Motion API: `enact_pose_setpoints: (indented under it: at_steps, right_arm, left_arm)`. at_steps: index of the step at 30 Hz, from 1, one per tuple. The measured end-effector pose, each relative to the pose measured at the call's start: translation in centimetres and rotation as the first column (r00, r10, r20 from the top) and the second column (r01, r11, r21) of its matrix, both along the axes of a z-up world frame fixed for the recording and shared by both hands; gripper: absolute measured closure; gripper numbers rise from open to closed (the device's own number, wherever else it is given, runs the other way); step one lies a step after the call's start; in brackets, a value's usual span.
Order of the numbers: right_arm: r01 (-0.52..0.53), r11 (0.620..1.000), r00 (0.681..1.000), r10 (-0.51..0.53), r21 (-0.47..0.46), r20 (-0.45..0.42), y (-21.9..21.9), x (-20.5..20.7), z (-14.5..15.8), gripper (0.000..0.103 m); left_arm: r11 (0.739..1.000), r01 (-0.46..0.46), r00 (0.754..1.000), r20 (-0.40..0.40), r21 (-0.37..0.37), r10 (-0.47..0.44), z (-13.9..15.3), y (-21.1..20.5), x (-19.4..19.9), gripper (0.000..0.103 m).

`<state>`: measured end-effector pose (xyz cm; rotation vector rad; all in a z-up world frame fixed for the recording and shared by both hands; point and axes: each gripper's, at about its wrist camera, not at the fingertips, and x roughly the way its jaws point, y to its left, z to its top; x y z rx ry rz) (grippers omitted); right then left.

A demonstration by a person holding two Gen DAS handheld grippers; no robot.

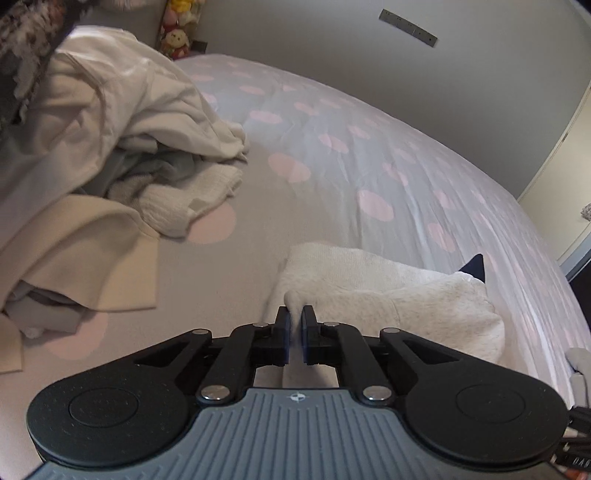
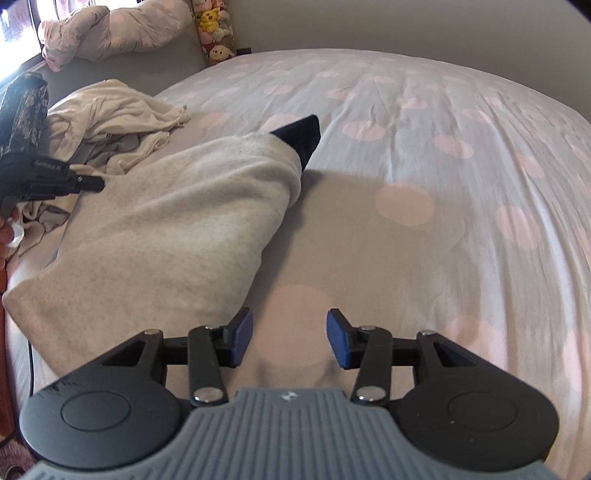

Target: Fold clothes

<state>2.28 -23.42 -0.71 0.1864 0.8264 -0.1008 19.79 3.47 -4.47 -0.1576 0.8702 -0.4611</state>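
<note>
A light grey fleece garment [image 1: 399, 295] lies on the bed, with a dark navy piece [image 1: 476, 267] poking out of its far end. My left gripper [image 1: 294, 314] is shut on a fold of its near edge. In the right wrist view the same garment [image 2: 159, 229] stretches from the lower left toward the middle, with the navy piece [image 2: 301, 136] at its opening. My right gripper [image 2: 290, 336] is open and empty, just right of the garment's near edge, above the bedspread. The left gripper's body [image 2: 40, 177] shows at the left edge.
A heap of cream and white clothes [image 1: 103, 155] lies at the left of the bed; it also shows in the right wrist view [image 2: 110, 114]. The bedspread [image 2: 424, 166] is grey with pink dots. Plush toys [image 2: 216, 33] and a rolled quilt [image 2: 110, 33] sit at the head.
</note>
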Motion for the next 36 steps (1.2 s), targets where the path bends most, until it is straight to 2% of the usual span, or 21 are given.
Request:
enact_pose_setpoints:
  at_steps: [4,9,13,14,16,19,23,25,27,29,30,31,32,36]
  right_arm:
    - [0.006,1.0,0.999,-0.006,0.006,0.051,-0.6,2.2,0.5,0.076]
    - [0.012,1.0,0.997,-0.012,-0.01,0.078,-2.1,6.3,0.8,0.077]
    - [0.026,0.997,0.996,-0.032,0.07,0.088,-4.7,9.6,1.0,0.073]
    - [0.026,0.994,0.995,-0.036,0.11,0.091,-5.5,10.4,1.0,0.066]
    - [0.034,0.978,0.994,-0.054,0.208,0.092,-7.2,12.0,0.6,0.057]
    - [0.06,0.925,0.993,-0.096,0.375,0.076,-9.7,14.1,-0.5,0.057]
    - [0.073,0.845,0.993,-0.114,0.531,0.044,-11.9,16.1,-2.9,0.058]
    - [0.072,0.792,0.993,-0.116,0.607,0.032,-12.6,16.8,-4.2,0.061]
    - [0.069,0.722,0.993,-0.115,0.688,0.021,-13.2,17.3,-5.6,0.066]
    - [0.063,0.668,0.993,-0.115,0.741,0.019,-13.5,17.7,-6.5,0.074]
    - [0.06,0.64,0.993,-0.114,0.766,0.018,-13.7,17.9,-6.9,0.08]
    - [0.055,0.616,0.993,-0.114,0.785,0.02,-13.8,18.0,-7.3,0.095]
    - [0.041,0.639,0.993,-0.112,0.768,0.04,-13.7,18.1,-6.9,0.1]
    - [-0.007,0.794,0.988,-0.09,0.608,0.129,-12.2,18.4,-4.0,0.1]
  left_arm:
    - [1.0,-0.013,0.999,-0.033,0.026,0.014,-1.4,0.3,0.8,0.098]
    - [0.996,0.005,0.999,-0.042,0.088,-0.001,-2.6,-0.7,1.1,0.098]
    - [0.99,0.034,0.998,-0.057,0.136,-0.026,-2.7,-1.3,1.5,0.097]
    - [0.989,0.037,0.997,-0.065,0.142,-0.028,-2.7,-1.4,1.6,0.097]
    - [0.987,0.045,0.996,-0.078,0.155,-0.033,-2.8,-1.7,1.8,0.097]
    - [0.982,0.058,0.995,-0.088,0.178,-0.043,-2.8,-2.1,2.1,0.097]
    - [0.974,0.076,0.994,-0.088,0.211,-0.058,-3.0,-2.8,2.2,0.097]
    - [0.971,0.08,0.994,-0.087,0.227,-0.062,-3.1,-3.1,2.3,0.097]
    - [0.967,0.083,0.994,-0.085,0.242,-0.064,-3.2,-3.4,2.4,0.097]
    - [0.963,0.085,0.994,-0.081,0.257,-0.066,-3.3,-3.8,2.6,0.097]
    - [0.961,0.086,0.995,-0.08,0.264,-0.067,-3.3,-3.9,2.6,0.097]
    - [0.959,0.089,0.994,-0.08,0.269,-0.07,-3.3,-4.0,2.6,0.097]
    - [0.957,0.091,0.994,-0.08,0.274,-0.072,-3.3,-4.0,2.7,0.097]
    - [0.955,0.092,0.994,-0.087,0.282,-0.07,-3.3,-4.1,2.9,0.097]
